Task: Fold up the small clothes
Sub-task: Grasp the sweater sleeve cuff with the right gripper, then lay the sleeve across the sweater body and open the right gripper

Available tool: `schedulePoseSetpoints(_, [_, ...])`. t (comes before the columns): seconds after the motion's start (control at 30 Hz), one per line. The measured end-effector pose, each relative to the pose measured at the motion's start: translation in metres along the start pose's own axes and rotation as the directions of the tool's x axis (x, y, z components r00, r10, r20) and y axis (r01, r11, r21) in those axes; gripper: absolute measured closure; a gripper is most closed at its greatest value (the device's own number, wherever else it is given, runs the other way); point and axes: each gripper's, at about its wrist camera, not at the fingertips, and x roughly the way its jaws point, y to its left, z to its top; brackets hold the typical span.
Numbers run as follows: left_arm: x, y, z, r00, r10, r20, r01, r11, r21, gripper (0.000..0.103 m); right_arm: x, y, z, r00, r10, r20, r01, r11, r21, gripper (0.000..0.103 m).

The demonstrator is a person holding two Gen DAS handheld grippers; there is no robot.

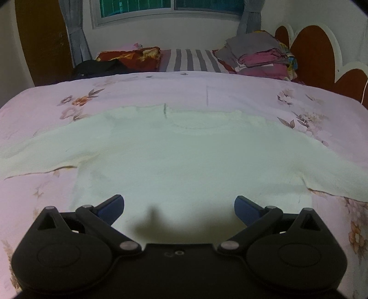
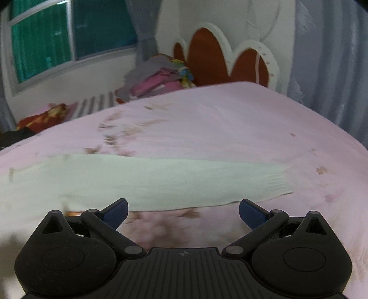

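A: What is the biggest thing here?
B: One bed (image 1: 207,92), covered by a pink sheet printed with flowers. Behind it stands one headboard (image 1: 308,53) of brown scalloped panels edged in white, and one window (image 1: 170,9) with a grey curtain (image 1: 76,41) at each side, two in all.

A: And the garment?
B: One pale cream long-sleeved top (image 1: 184,156) lies flat in the middle of the sheet, both sleeves spread outward. The right wrist view shows one sleeve (image 2: 161,181) stretched sideways, blurred.

A: Anything else on the bed?
B: At the far end, one pile of folded clothes (image 1: 260,55) near the headboard, one red patterned pillow (image 1: 128,57), and one dark garment (image 1: 99,66) beside it.

A: The tools?
B: Two. The left hand-held gripper (image 1: 179,209) hangs over the top's lower hem, its jaws spread wide, nothing between them. The right hand-held gripper (image 2: 184,214) sits just below the sleeve's edge, also spread apart and empty.
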Motion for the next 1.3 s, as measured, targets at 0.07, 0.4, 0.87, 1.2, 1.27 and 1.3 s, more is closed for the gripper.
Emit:
schedulePoseSetpoints(0.07, [0.004,-0.008,0.002,1.000,0.006,-0.002,-0.006,1.000,0.008,0.001,0.016,-0.016,0.002,0.999,-0.013,-0.035,0.014,0.999,0.039,0.026])
schedulePoseSetpoints(0.4, [0.015,-0.018,0.005,0.999,0.045,-0.021,-0.044,0.999,0.030,0.001,0.069,-0.086,0.002,0.989,-0.033,-0.142,0.067,0.968,0.240,0.028])
schedulePoseSetpoints(0.87, [0.020,-0.010,0.009,0.999,0.017,-0.040,-0.014,0.999,0.052,0.003,0.087,-0.092,0.023,0.998,-0.056,-0.030,0.061,0.968,0.243,0.095])
schedulePoseSetpoints(1.2, [0.016,0.022,0.015,1.000,-0.015,-0.011,0.015,1.000,0.022,0.002,0.053,-0.007,0.062,0.986,0.123,0.110,-0.136,0.983,0.123,0.095])
schedulePoseSetpoints(1.27, [0.014,0.035,0.016,1.000,-0.021,-0.002,0.021,1.000,0.004,0.002,0.046,0.021,0.067,0.977,0.175,0.124,-0.187,0.978,0.089,0.095])
schedulePoseSetpoints(1.3, [0.013,0.041,0.016,1.000,-0.023,0.002,0.023,1.000,-0.006,0.002,0.043,0.038,0.068,0.970,0.205,0.127,-0.215,0.974,0.069,0.095])
